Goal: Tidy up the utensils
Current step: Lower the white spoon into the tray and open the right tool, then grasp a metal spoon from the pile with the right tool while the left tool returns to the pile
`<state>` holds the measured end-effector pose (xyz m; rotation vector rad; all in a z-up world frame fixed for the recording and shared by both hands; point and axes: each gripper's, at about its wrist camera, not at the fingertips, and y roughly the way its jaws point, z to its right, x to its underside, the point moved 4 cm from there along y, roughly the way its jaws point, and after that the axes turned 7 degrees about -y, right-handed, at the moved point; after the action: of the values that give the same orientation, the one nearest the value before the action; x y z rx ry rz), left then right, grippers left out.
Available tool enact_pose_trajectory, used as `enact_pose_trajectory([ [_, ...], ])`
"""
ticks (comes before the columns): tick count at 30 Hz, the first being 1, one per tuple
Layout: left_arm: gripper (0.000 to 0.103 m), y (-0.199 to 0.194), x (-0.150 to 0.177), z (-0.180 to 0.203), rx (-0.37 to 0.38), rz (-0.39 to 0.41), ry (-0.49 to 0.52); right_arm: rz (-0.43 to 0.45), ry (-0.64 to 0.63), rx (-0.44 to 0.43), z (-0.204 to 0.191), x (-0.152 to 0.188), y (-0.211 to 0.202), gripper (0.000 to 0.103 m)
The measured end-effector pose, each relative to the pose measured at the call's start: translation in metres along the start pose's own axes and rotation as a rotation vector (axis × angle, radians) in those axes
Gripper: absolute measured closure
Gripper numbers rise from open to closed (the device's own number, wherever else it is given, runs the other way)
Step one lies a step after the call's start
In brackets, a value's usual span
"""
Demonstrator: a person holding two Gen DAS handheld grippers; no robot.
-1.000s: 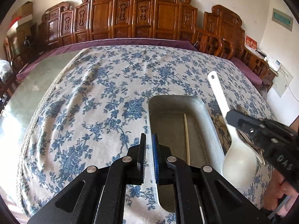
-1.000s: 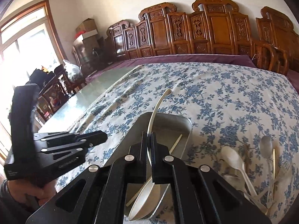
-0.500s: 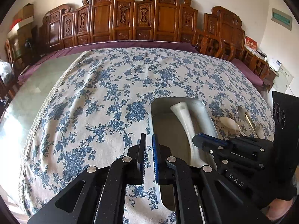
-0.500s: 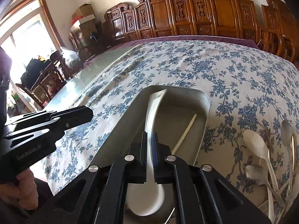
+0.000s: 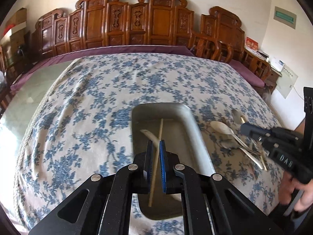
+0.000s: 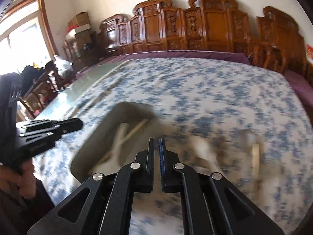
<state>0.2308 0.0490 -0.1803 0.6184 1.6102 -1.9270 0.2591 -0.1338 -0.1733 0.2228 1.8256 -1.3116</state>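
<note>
A grey metal tray (image 5: 187,117) lies on the blue-flowered tablecloth. Inside it rest a wooden chopstick (image 5: 160,129) and a white plastic spoon (image 5: 148,134), crossing each other; the spoon's bowl is hidden behind my fingers. My left gripper (image 5: 154,143) hovers over the tray's near half, shut and empty. To the right of the tray sits a loose pile of utensils: a white spoon (image 5: 221,127), a metal spoon (image 5: 237,115) and more. My right gripper (image 5: 244,129) hangs just above that pile, shut with nothing in it. The right wrist view is blurred: tray (image 6: 101,137), right gripper (image 6: 156,143), left gripper (image 6: 78,124).
Carved wooden chairs (image 5: 156,25) line the far side of the table. A bare glass strip (image 5: 29,98) runs along the cloth's left edge. A hand (image 5: 301,195) holds the right gripper at the right border.
My right gripper let go of the white spoon, which now lies in the tray, and swung right to the pile. The left gripper shifted right, over the tray.
</note>
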Motion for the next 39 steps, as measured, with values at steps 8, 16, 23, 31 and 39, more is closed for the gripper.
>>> enact_pose_trajectory([
  [8,0.097,0.001,0.011,0.036,0.043,-0.005,0.051,-0.044,0.014,0.17,0.079,0.032,-0.025,0.095],
  [16,0.091,0.006,0.022,0.06,0.048,-0.013,0.073,-0.117,0.02,0.207,0.114,0.057,0.002,0.085],
  [23,0.091,0.011,0.032,0.075,0.038,-0.023,0.086,-0.14,0.013,0.196,0.124,0.056,0.031,0.085],
  [31,0.091,0.014,0.039,0.092,0.036,-0.038,0.098,-0.223,0.017,0.196,0.133,0.061,0.057,0.085],
  [39,0.091,0.018,0.043,0.108,0.017,-0.053,0.107,-0.232,0.03,0.191,0.137,0.062,0.056,0.095],
])
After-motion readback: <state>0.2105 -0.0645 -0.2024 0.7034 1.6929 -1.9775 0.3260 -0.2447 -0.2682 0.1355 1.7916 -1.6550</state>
